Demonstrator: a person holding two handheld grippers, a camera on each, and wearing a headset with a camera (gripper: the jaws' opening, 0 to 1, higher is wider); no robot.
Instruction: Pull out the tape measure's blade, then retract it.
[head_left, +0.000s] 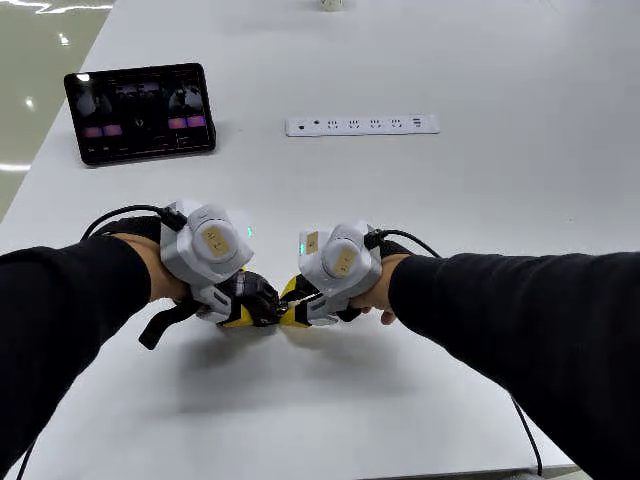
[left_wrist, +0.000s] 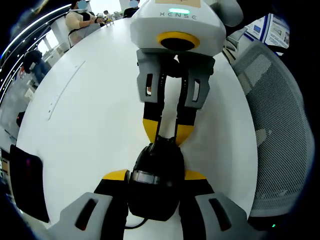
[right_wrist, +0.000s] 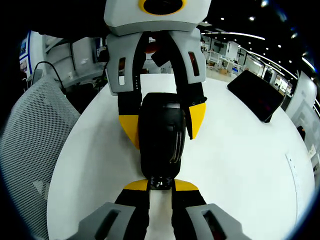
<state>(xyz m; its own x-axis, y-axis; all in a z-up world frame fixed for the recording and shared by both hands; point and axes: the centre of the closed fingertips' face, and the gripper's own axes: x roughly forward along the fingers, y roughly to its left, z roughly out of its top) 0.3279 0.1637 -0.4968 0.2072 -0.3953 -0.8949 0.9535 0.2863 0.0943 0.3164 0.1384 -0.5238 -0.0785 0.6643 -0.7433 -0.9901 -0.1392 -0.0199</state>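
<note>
The black tape measure (head_left: 262, 297) sits low over the white table (head_left: 400, 200), between the two grippers. My left gripper (left_wrist: 156, 175) is shut on its case (left_wrist: 157, 182), one yellow-tipped jaw on each side. Facing it, my right gripper (right_wrist: 161, 185) is shut on the small hook tab (right_wrist: 161, 182) at the case's mouth, fingertips almost touching. No length of blade shows between the tab and the case (right_wrist: 160, 140). In the head view the left gripper (head_left: 250, 314) and right gripper (head_left: 291, 310) meet tip to tip near the table's front.
A dark tablet (head_left: 140, 110) lies at the back left and a white power strip (head_left: 362, 125) at the back middle. A grey mesh chair (left_wrist: 280, 130) stands off the table's near edge. Cables trail from both grippers.
</note>
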